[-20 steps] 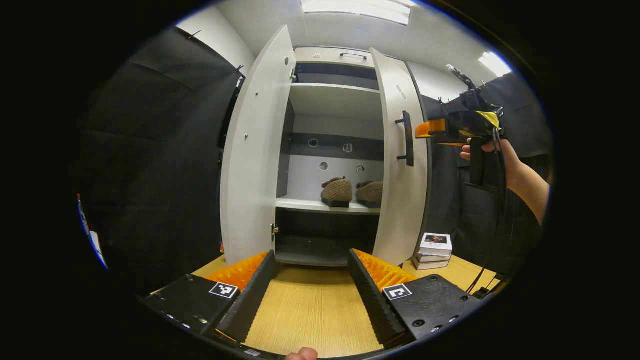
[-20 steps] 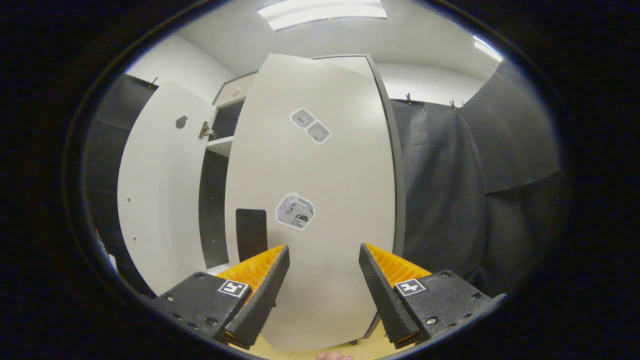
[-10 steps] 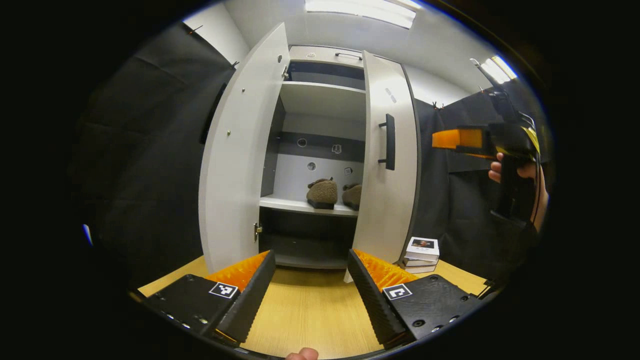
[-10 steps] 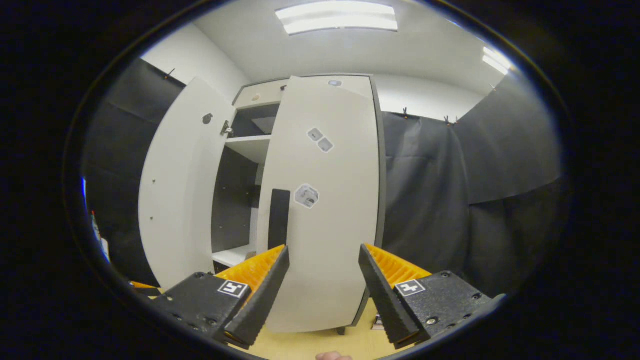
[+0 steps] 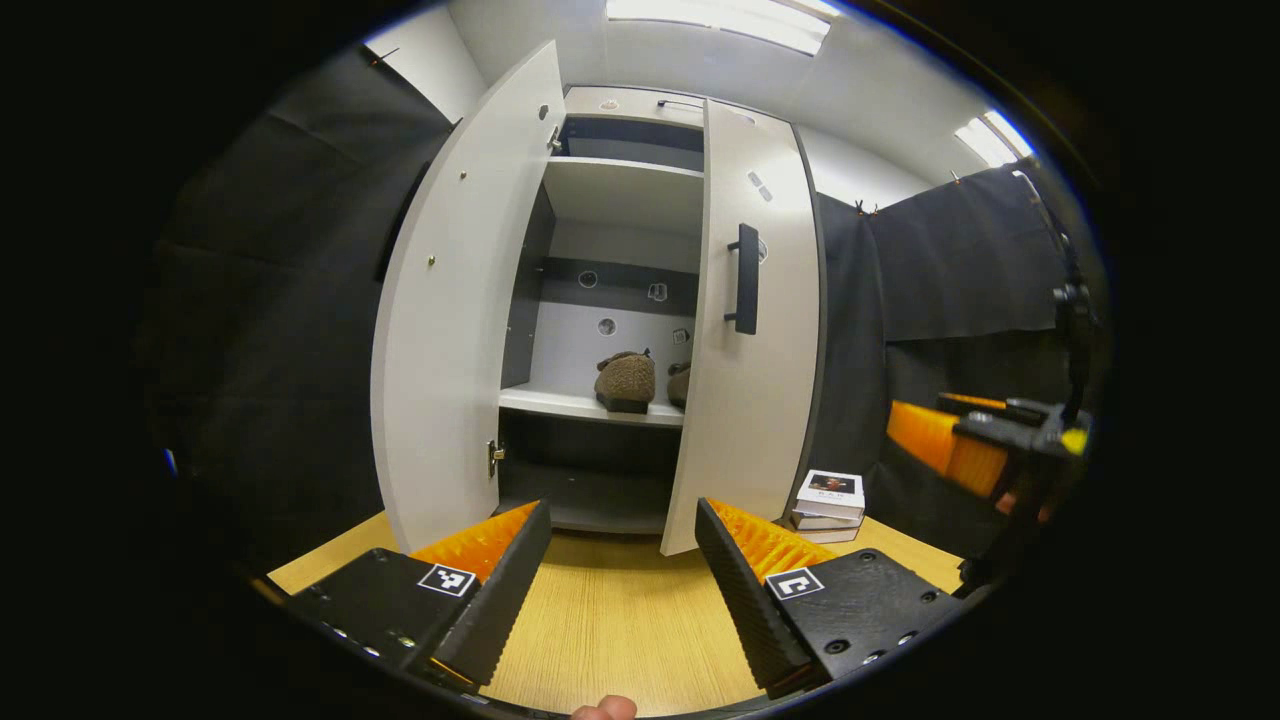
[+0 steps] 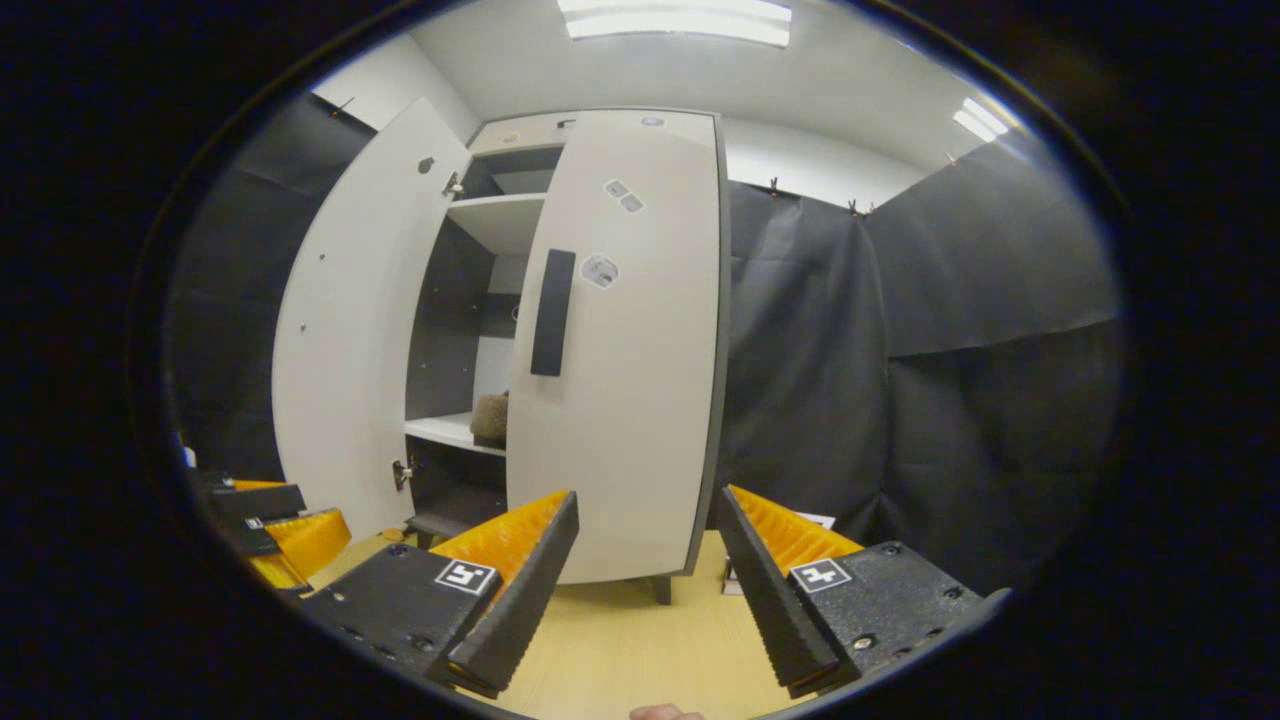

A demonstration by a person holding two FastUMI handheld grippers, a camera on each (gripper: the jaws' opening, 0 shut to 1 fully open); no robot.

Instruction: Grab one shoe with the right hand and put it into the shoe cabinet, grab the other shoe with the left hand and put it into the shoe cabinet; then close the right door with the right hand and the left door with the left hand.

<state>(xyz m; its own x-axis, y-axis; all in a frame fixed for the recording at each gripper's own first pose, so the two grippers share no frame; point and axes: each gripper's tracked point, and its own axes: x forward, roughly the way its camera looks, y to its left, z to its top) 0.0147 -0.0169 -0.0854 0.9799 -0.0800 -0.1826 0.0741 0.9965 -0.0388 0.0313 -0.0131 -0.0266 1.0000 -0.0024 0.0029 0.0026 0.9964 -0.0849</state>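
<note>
Two fuzzy brown shoes [image 5: 625,380] sit side by side on the white middle shelf [image 5: 590,405] of the shoe cabinet [image 5: 620,300], the right-hand one half hidden behind the edge of the right door [image 5: 750,400]; in the right gripper view only a sliver of one shoe [image 6: 491,418] shows past that door [image 6: 620,380]. The cabinet is tall, with smooth pale flat panels, a dark lower compartment and a dark band across its back wall. The right door, carrying a straight black bar handle [image 5: 745,278], now stands nearly shut, swung much further in than a second ago, when both shoes showed in full. The left door [image 5: 450,310] is still wide open. The left gripper [image 5: 620,570] hangs in front of the cabinet over the wood-grain table [image 5: 620,620], its ridged fingers spread apart and empty. The right gripper [image 6: 648,560] is likewise gaping and holds nothing; it has drawn back from the right door and dropped lower, to the cabinet's right. A small stack of books [image 5: 832,500] lies by the cabinet's right foot.
</note>
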